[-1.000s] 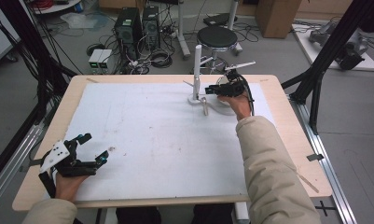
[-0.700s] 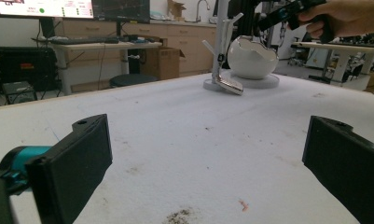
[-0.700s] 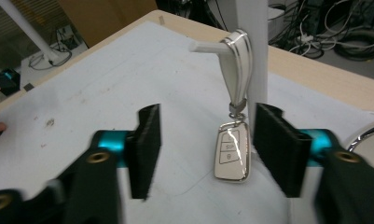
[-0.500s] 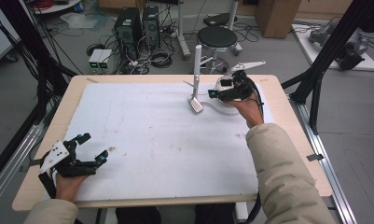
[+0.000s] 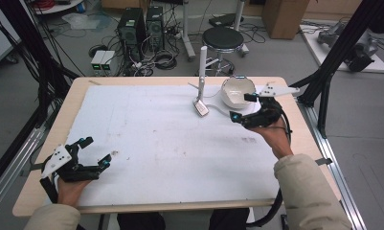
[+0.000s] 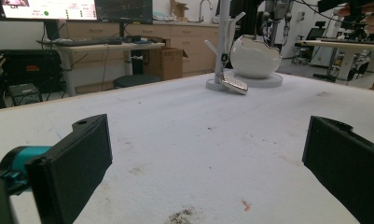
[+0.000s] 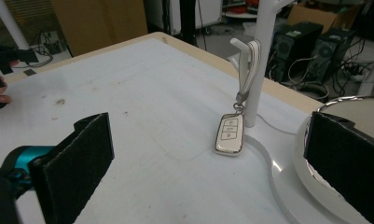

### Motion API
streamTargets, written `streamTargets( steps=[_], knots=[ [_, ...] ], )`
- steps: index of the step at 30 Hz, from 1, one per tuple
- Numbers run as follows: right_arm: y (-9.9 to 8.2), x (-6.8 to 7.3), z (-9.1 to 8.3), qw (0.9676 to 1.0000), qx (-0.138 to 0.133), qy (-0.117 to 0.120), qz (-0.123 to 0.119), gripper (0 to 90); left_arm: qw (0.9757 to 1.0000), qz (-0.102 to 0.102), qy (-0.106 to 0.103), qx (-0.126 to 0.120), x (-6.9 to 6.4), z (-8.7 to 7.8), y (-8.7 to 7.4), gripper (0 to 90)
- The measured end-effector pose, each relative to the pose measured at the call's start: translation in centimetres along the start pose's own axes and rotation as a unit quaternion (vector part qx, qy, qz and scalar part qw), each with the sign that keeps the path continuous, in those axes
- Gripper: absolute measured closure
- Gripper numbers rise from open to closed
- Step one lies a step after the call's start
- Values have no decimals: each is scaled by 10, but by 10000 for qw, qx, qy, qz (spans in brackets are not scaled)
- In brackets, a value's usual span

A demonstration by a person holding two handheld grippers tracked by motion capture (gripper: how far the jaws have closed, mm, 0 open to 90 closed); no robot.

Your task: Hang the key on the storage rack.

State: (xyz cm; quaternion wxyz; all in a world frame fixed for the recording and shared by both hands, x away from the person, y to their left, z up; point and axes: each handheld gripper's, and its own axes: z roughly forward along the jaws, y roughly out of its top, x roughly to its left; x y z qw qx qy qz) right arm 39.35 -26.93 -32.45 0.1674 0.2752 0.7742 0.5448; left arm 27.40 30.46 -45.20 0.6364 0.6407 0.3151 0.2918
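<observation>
Your left gripper (image 5: pixel 91 160) sat at the near left corner of the tabletop (image 5: pixel 146 139) exactly where it had been a second before, its jaws spread wide and holding nothing, as the left gripper view confirmed with bare white surface between them. Farther right, the key fob (image 5: pixel 200 107) now hung by its strap (image 7: pixel 248 65) from a peg of the white stand (image 5: pixel 202 64), which a second earlier you had been working at with the other tool. Your right gripper (image 5: pixel 241 106) had pulled away to the right and toward you, next to the white bowl (image 5: pixel 237 91); its jaws had just been opening and stood fully apart with nothing between them. That suggests the hanging was done and the fob released. The fob's long axis ran nearly vertical, strap end up at the peg, but tilted, its lower end resting on or just above the stand's round base (image 7: pixel 273 182), button face turned toward the right gripper view.
</observation>
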Motion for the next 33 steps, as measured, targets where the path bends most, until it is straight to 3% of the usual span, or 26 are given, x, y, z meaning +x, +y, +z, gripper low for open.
streamTargets(
  steps=[6, 12, 19, 22, 26, 28, 31, 33],
  knots=[
    [-39, 5, -24, 9993, -343, -110, 91, 5, 10000, 23, 35, -39, -1, -1, 0, 18],
    [-80, 9, -43, 9951, -952, -237, 102, 5, 9999, 58, 66, -49, -2, -1, 0, 18],
    [-117, 18, -46, 9895, -1322, -580, -122, 5, 9999, 98, 61, -30, -2, -1, 0, 19],
    [-132, 20, -45, 9882, -1394, -634, -86, 5, 9999, 106, 73, -44, -2, -1, 0, 19],
    [-152, 18, -43, 9866, -1489, -656, 139, 5, 9999, 91, 87, -46, -2, -1, -1, 18],
    [-154, 19, -47, 9821, -1689, -816, 149, 5, 9999, 92, 91, -42, -2, -1, -1, 19],
    [-155, 20, -47, 9817, -1709, -820, 198, 5, 9999, 102, 103, -61, -3, -1, -1, 18],
    [-155, 21, -47, 9820, -1681, -860, 107, 6, 9998, 95, 132, -70, -3, -2, -1, 19]
  ],
)
